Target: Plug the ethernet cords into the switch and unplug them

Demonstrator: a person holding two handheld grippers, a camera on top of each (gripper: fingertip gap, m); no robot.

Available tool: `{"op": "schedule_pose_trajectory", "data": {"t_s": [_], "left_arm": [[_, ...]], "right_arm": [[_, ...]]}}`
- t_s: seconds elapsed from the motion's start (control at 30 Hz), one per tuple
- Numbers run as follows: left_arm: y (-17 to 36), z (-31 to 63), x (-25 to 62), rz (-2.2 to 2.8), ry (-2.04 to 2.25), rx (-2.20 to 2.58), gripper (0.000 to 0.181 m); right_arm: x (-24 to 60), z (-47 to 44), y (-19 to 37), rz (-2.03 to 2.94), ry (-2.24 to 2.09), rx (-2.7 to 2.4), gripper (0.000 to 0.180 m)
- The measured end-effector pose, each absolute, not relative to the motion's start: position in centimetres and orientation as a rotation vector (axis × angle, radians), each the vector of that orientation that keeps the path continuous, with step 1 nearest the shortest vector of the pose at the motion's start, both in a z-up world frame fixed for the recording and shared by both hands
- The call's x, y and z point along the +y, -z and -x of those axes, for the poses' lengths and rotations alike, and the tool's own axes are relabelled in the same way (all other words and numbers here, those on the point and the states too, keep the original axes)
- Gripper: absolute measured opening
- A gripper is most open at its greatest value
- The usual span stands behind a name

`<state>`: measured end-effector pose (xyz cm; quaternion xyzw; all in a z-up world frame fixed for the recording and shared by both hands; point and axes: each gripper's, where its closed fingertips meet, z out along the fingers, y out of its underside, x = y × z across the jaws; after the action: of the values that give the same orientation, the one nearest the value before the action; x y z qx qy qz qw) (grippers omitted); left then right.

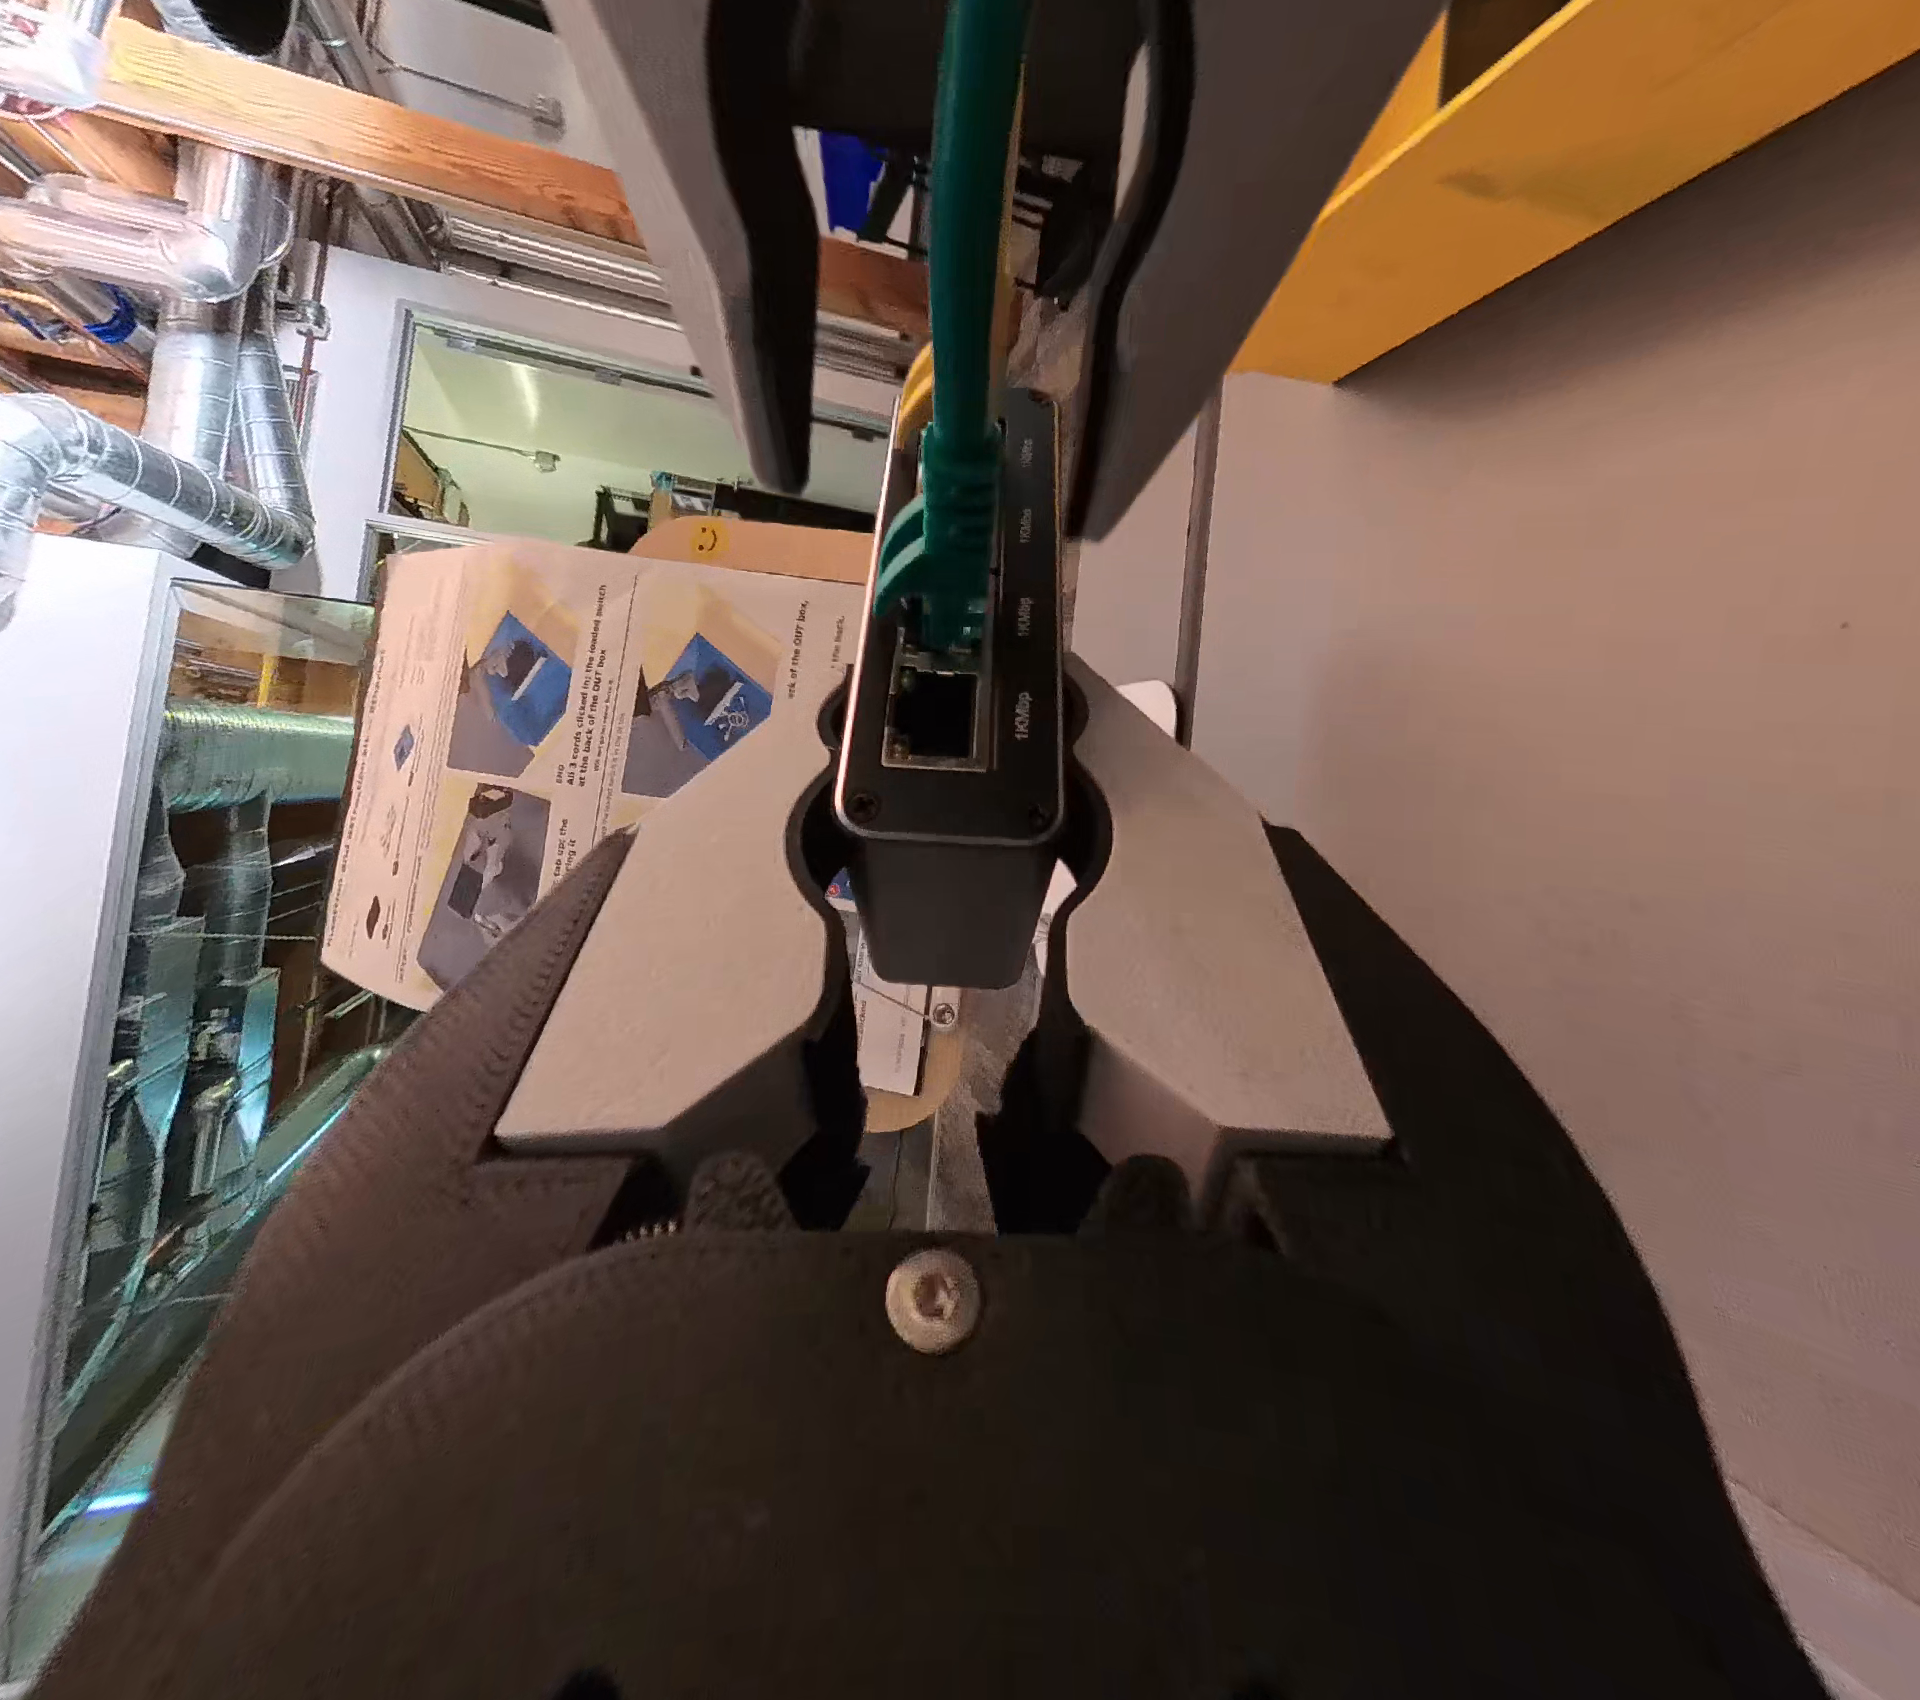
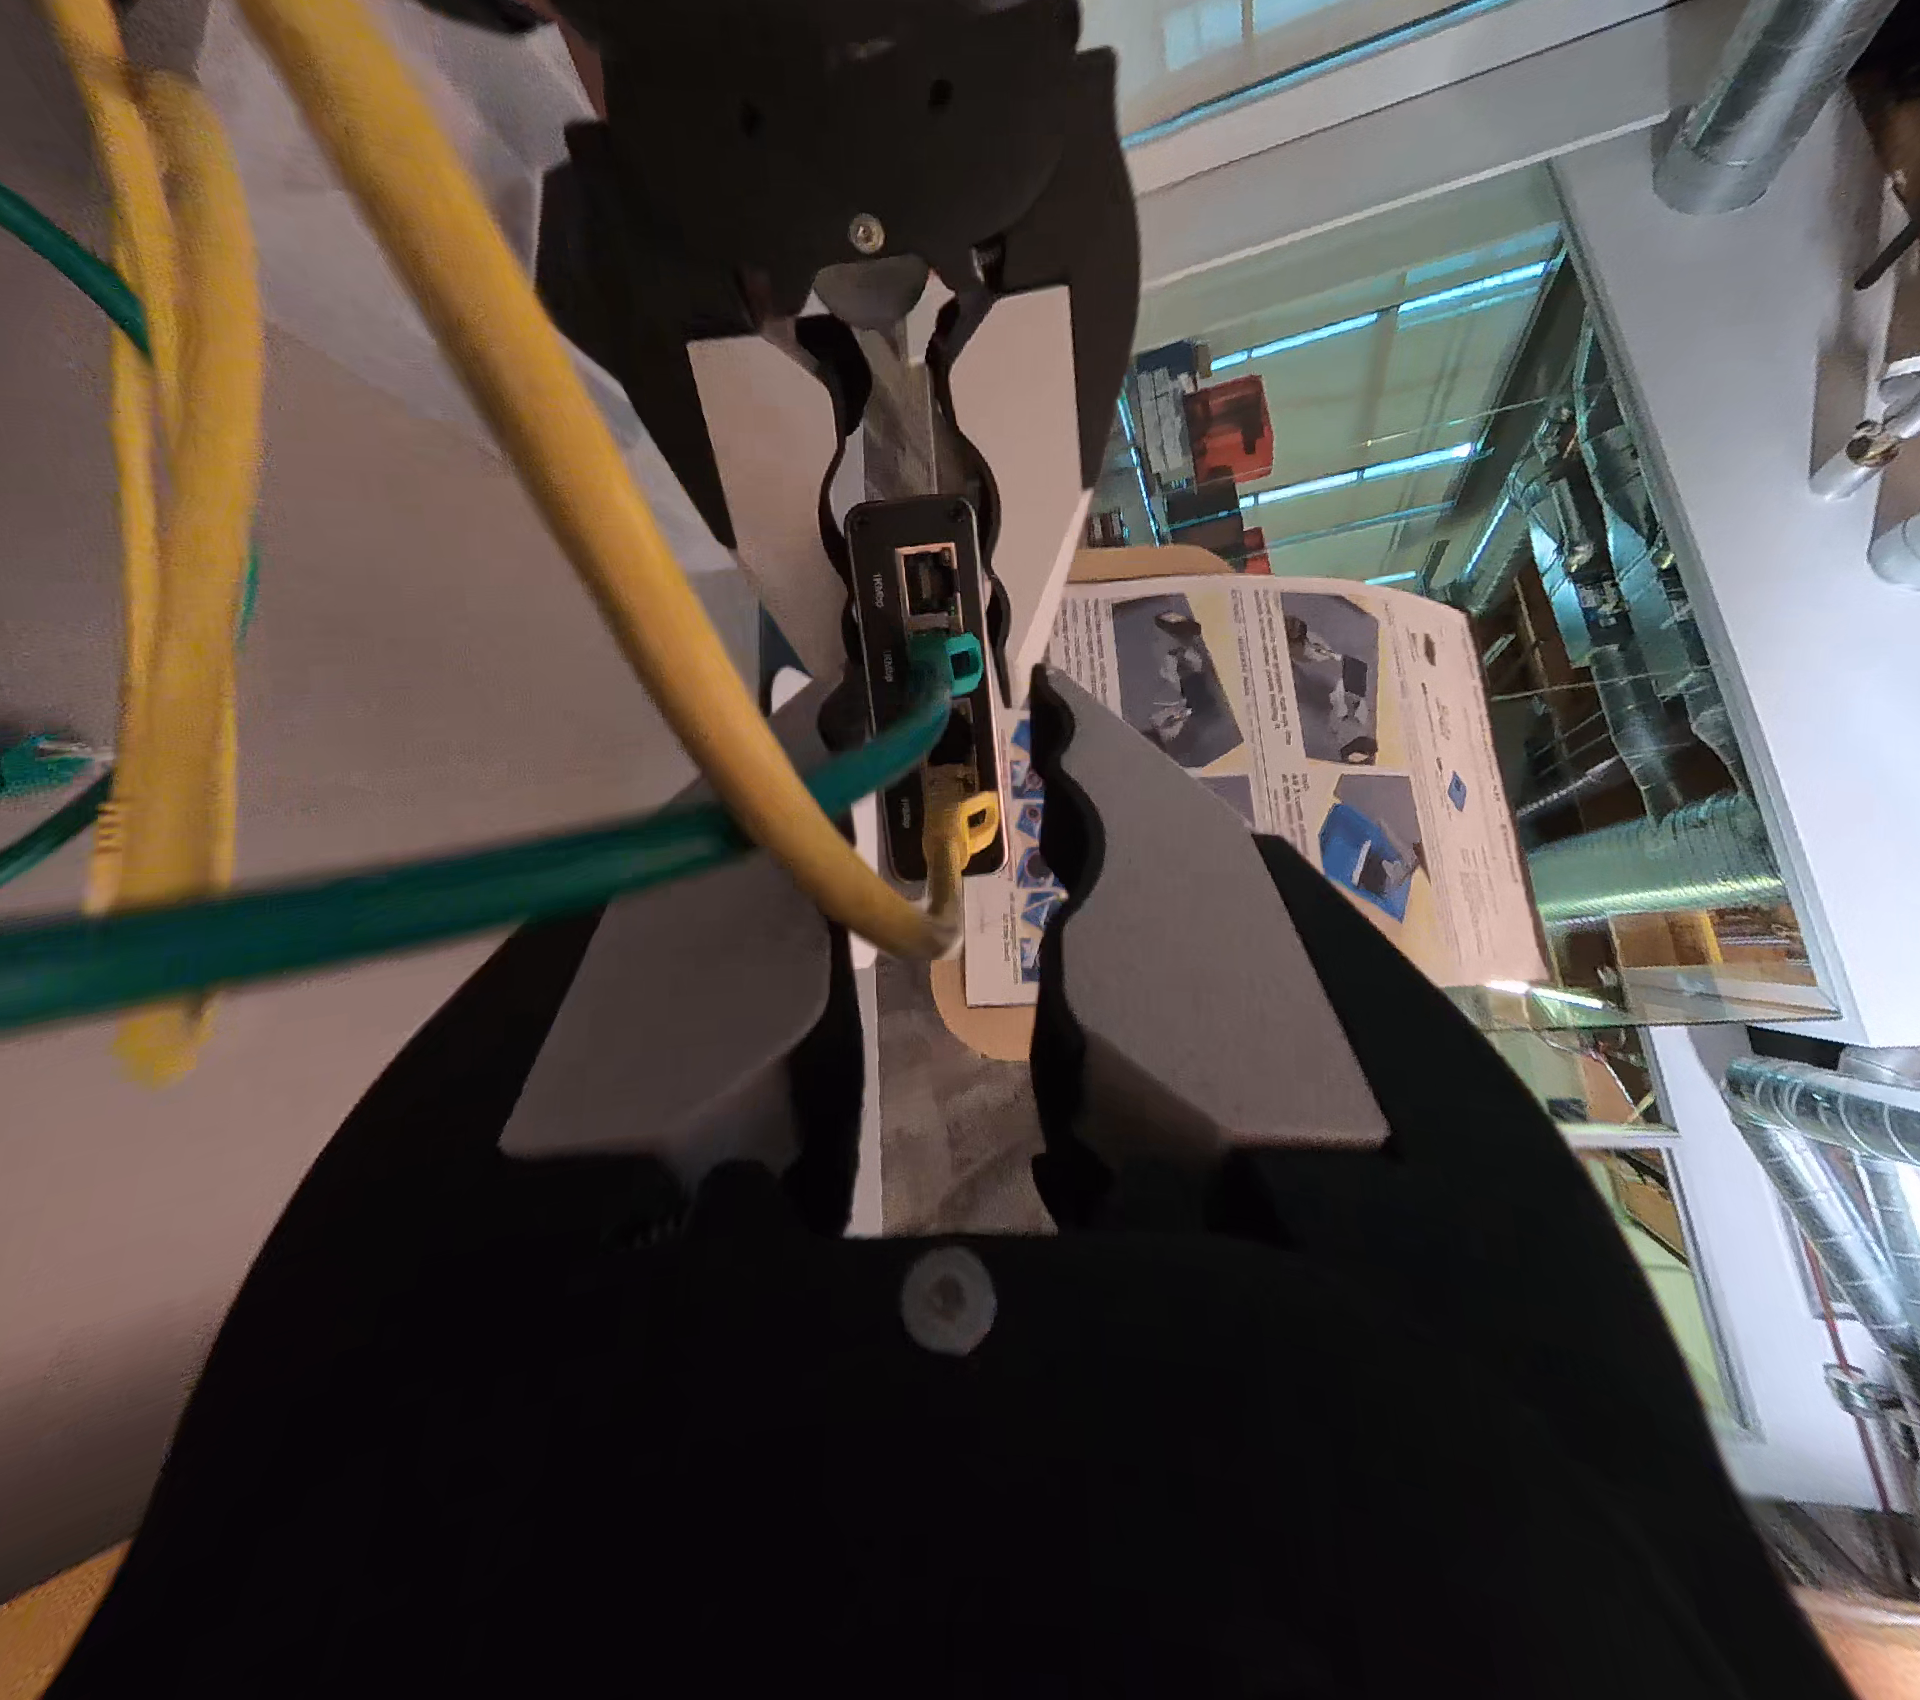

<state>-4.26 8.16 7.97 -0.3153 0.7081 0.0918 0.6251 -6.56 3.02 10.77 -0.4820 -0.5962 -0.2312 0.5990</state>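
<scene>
The left gripper [image 1: 951,819] clamps the black switch [image 1: 951,777] by its end, ports facing the right gripper [image 2: 940,777], whose jaws stand apart around the switch's far end, gripping nothing. A green cord [image 2: 436,892] and a yellow cord [image 2: 499,362] are plugged in; one end port is empty. An instruction sheet [image 2: 1340,777] hangs behind.

A printed instruction sheet [image 1: 582,746] hangs near silver ducts [image 1: 197,487] and a yellow shelf [image 1: 1558,92].

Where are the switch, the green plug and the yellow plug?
switch [image 1: 951,897]: left wrist view, its black end face.
green plug [image 2: 940,663]: right wrist view, its boot at the port.
yellow plug [image 2: 961,824]: right wrist view, its boot.
</scene>
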Motion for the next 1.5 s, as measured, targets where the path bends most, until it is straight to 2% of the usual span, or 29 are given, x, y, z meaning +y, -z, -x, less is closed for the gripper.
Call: {"op": "schedule_pose_trajectory", "data": {"t_s": [0.4,0.77,1.5], "left_arm": [[-6.7,3.5,8.3,0.739,-0.25,1.67,0.033],[-7.6,2.6,8.5,0.709,-0.28,1.604,0.034],[-4.1,-0.2,9.5,0.732,-0.219,1.694,0.035]], "right_arm": [[4.6,6.3,-9.1,1.194,0.649,-1.406,0.014],[4.8,5.2,-9.5,1.27,0.649,-1.339,0.014],[5.7,2.5,-6.1,1.58,0.445,-1.316,0.015]]}}
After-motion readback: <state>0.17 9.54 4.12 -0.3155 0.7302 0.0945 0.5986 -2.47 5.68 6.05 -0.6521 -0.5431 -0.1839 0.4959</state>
